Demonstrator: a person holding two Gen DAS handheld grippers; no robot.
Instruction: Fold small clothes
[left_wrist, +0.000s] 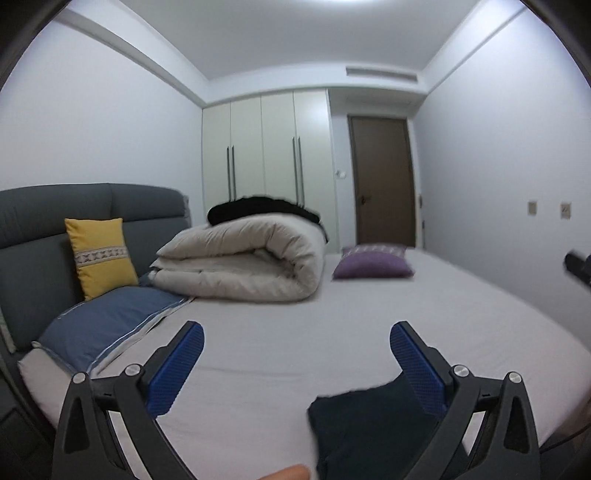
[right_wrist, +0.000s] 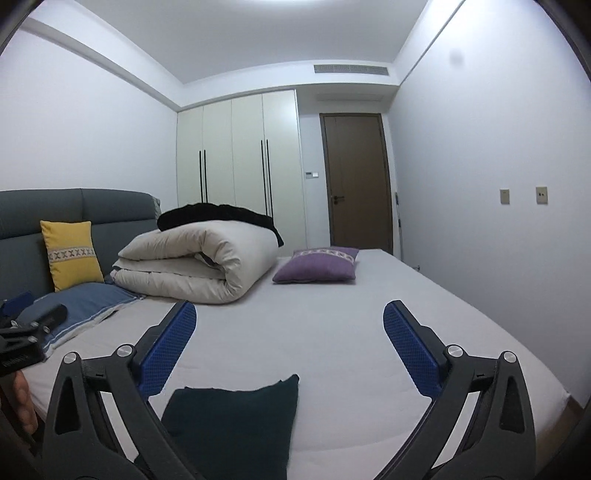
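A dark folded garment (left_wrist: 369, 428) lies flat on the grey bed sheet (left_wrist: 295, 332) at the near edge of the bed. In the right wrist view the same dark garment (right_wrist: 232, 424) lies low in the picture, a neat rectangle. My left gripper (left_wrist: 297, 341) hangs above the bed, open wide, with nothing between its blue pads (left_wrist: 184, 365). My right gripper (right_wrist: 290, 321) is also open wide and empty, raised above the garment. Both point roughly level across the bed.
A rolled cream duvet (right_wrist: 199, 262) with a black cloth (right_wrist: 221, 216) on top sits mid-bed. A purple cushion (right_wrist: 317, 266), a yellow cushion (right_wrist: 70, 254) and a blue pillow (right_wrist: 74, 306) lie near the grey headboard (right_wrist: 74, 206). Wardrobe and door stand beyond. A fingertip (left_wrist: 288, 472) shows low.
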